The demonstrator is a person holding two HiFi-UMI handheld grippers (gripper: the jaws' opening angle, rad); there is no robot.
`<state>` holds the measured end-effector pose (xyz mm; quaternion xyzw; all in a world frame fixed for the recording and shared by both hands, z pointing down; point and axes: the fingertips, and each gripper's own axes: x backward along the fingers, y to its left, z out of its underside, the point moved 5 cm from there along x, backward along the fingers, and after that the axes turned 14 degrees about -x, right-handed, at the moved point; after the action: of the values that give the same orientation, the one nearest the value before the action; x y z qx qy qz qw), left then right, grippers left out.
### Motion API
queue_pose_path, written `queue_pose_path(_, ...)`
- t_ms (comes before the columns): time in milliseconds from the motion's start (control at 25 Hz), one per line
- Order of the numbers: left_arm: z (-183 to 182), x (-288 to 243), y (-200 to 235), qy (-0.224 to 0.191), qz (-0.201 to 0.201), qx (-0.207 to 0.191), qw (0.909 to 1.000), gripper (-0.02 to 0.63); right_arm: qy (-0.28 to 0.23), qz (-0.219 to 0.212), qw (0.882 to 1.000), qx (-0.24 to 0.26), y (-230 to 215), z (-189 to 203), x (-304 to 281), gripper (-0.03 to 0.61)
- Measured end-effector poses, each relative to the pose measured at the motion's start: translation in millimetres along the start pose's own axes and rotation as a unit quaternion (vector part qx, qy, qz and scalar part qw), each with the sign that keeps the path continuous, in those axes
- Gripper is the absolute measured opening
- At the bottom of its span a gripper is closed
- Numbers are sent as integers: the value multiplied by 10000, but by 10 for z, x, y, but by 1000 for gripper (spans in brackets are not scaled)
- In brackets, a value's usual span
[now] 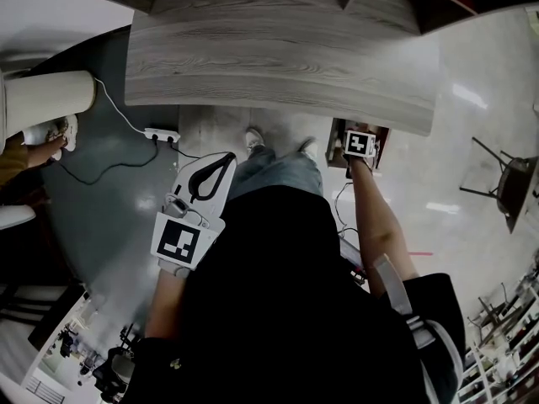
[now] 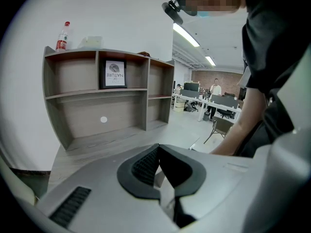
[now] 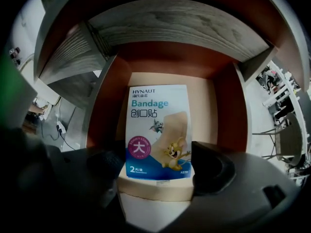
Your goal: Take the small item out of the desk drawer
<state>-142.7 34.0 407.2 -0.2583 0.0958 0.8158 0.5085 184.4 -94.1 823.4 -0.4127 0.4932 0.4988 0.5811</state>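
In the right gripper view a blue-and-white bandage pack (image 3: pixel 158 130) lies flat on the pale bottom of the open red-brown drawer (image 3: pixel 226 110). My right gripper (image 3: pixel 158 171) is open, its dark fingers flanking the pack's near end just above the drawer's front wall. From the head view that gripper (image 1: pixel 360 141) reaches into the drawer (image 1: pixel 335 151) under the right end of the grey wooden desk (image 1: pixel 278 49), and the pack is hidden there. My left gripper (image 1: pixel 226 162) is held near my body, shut and empty, its pads (image 2: pixel 146 164) pressed together.
A power strip (image 1: pixel 162 134) with a white cable lies on the floor left of my feet. A black chair (image 1: pixel 505 179) stands at the right. A shelf unit (image 2: pixel 107 96) sits on the desk, carrying a framed print (image 2: pixel 115 74) and a bottle (image 2: pixel 61 36).
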Motion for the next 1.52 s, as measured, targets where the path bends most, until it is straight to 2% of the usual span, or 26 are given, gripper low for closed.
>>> queue_pose_path(160,-24,-15,2,-69,34,7,10000,9,-14,120,9996,272,11,-24,65,411)
queue_pose_path(280,-60,-30,-12,-145,98,-9,9998,9,186,226,9991,319,-28,57,157,411)
queue_pose_path(440,-119,-39,-53,-277,204,-22,9994,9,164,20,9985,525,-9,107,259,411)
queue_pose_path(640,-192,-53,-92,-482,338,-13,9983,9,237,-13,9983,541,-50,224,448,411)
queue_pose_path(760,-242,-97,-116,-617,506,5,9968,9,377,224,9978,489,-143,319,619,411)
queue_pose_path(800,-254,-106,-129,-648,561,13,9963,9,355,142,9980,503,-118,334,660,411)
queue_pose_path(920,-285,-112,-174,-706,690,11,9951,9,372,-538,9967,476,119,412,774,411)
queue_pose_path(1080,-366,-188,-193,-871,931,-15,9918,9,489,-475,9965,481,80,486,1046,411)
queue_pose_path(1160,-383,-217,-198,-909,1077,-122,9899,9,529,-789,9947,396,173,520,1182,411)
queue_pose_path(1200,-389,-230,-202,-930,1142,-170,9889,9,522,-804,9945,424,178,519,1254,410)
queue_pose_path(1280,-402,-268,-206,-997,1241,-219,9870,9,385,-381,9964,648,50,444,1417,410)
queue_pose_path(1320,-407,-293,-207,-1031,1278,-232,9862,9,314,-335,9966,688,36,410,1491,411)
queue_pose_path(1520,-438,-374,-218,-1168,1419,-217,9827,9,-159,-714,9950,676,179,237,1921,411)
